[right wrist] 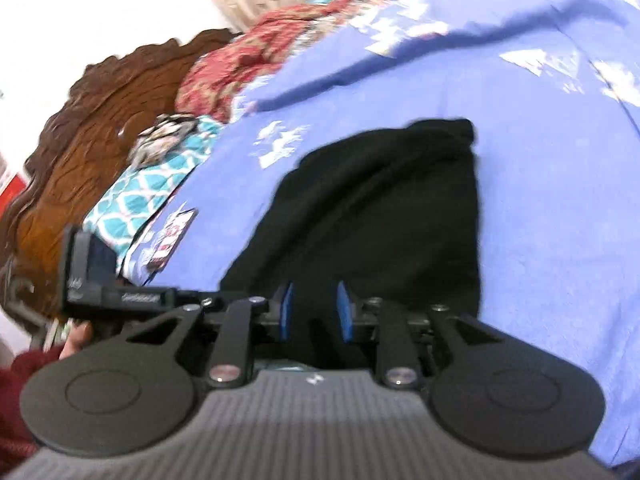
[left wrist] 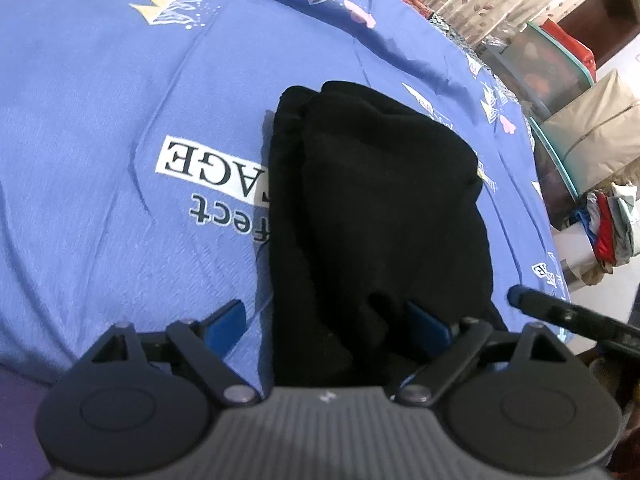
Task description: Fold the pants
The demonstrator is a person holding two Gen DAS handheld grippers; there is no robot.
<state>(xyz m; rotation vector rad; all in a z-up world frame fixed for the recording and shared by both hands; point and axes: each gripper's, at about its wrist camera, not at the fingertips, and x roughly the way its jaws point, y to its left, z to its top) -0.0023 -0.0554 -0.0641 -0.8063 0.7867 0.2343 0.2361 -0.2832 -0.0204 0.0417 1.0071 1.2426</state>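
Note:
The black pants (left wrist: 380, 200) lie folded into a compact bundle on the blue printed bedsheet (left wrist: 100, 120). My left gripper (left wrist: 326, 320) is open wide, its blue pads on either side of the bundle's near end and not pressing it. One of the right gripper's fingers (left wrist: 536, 302) reaches in from the right, beside the bundle's near right corner. In the blurred right wrist view, my right gripper (right wrist: 315, 312) hangs over the near edge of the pants (right wrist: 380, 208). Its blue pads stand a narrow gap apart, with nothing pinched. One of the left gripper's fingers (right wrist: 86, 268) shows at the left.
A carved wooden headboard (right wrist: 80, 152), a red patterned blanket (right wrist: 240, 64), a teal patterned cloth (right wrist: 132, 200) and a phone (right wrist: 176, 236) lie along one side of the bed. Storage boxes (left wrist: 560, 76) and a clothes pile (left wrist: 612, 224) stand past the other edge. A hand (right wrist: 76, 344) in a dark red sleeve shows.

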